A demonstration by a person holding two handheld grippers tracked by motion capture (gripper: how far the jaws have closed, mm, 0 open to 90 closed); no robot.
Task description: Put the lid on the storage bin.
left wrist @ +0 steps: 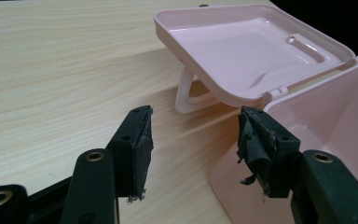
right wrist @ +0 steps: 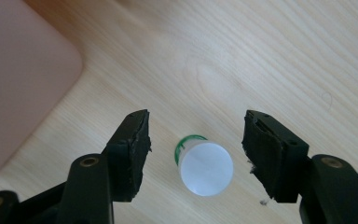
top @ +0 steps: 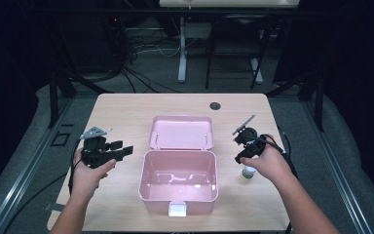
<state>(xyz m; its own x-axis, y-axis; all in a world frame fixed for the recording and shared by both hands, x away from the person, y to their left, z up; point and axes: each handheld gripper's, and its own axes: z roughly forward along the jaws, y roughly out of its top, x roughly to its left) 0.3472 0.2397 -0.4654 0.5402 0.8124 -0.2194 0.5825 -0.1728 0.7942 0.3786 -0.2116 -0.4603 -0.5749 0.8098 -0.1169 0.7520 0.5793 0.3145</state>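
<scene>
Pale wood grain runs across the surface (top: 126, 105), dark floor and cables beyond it. Nearest me, my right gripper (right wrist: 196, 144) hangs over a small white bottle (right wrist: 205, 167) with a green band, standing upright just right of the pink box (top: 177, 181). Its jaws are wide apart, one either side of the bottle, touching nothing. I reckon the bottle is light and top-heavy: if I come down off-centre, one pad could nudge it first and tip it or send it rolling to the edge. My left gripper (left wrist: 193, 144) sits at the box's left side, jaws also spread and empty, one of them close to the box wall; a careless swing there could shove the box. Farther back, the lid (left wrist: 247, 46) lies open on its handle.
</scene>
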